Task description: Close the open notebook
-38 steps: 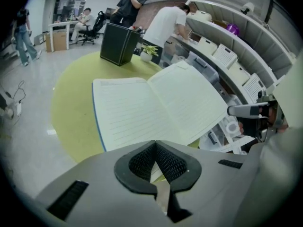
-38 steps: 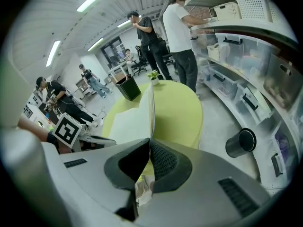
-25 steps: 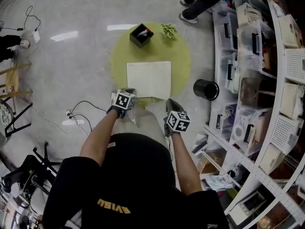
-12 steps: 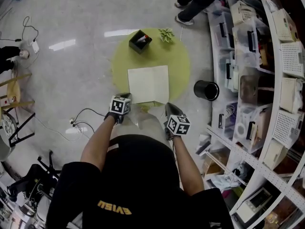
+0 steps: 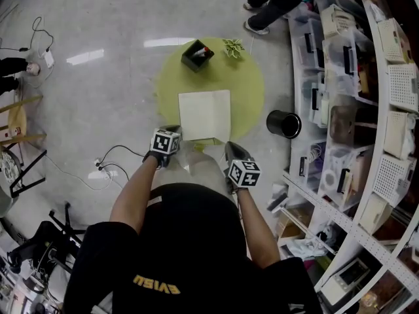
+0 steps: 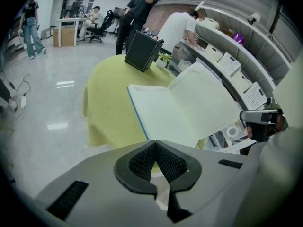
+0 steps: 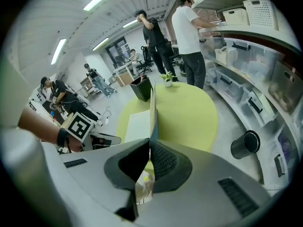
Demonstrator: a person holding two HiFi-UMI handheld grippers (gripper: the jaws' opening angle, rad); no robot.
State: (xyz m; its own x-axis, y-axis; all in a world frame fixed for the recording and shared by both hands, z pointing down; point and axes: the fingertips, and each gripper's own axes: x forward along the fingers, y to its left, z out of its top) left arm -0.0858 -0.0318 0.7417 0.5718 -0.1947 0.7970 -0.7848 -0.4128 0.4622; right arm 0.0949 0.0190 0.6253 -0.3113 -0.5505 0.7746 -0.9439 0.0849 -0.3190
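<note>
right gripper view: right gripper [image 7: 147, 146] pinches notebook [image 7: 137, 126] cover [image 7: 153, 105], upright
left gripper [image 6: 155, 146]: pressed together, empty
step: mid-close
next: swing cover left, lower onto pages

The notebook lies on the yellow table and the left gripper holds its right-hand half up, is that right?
Not quite: the right gripper holds that half of the notebook up from the yellow table, as the right gripper view shows. The left gripper is shut on nothing.

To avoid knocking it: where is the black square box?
In the head view, the black square box stands at the round yellow-green table's far edge, left of the small green plant.
</note>
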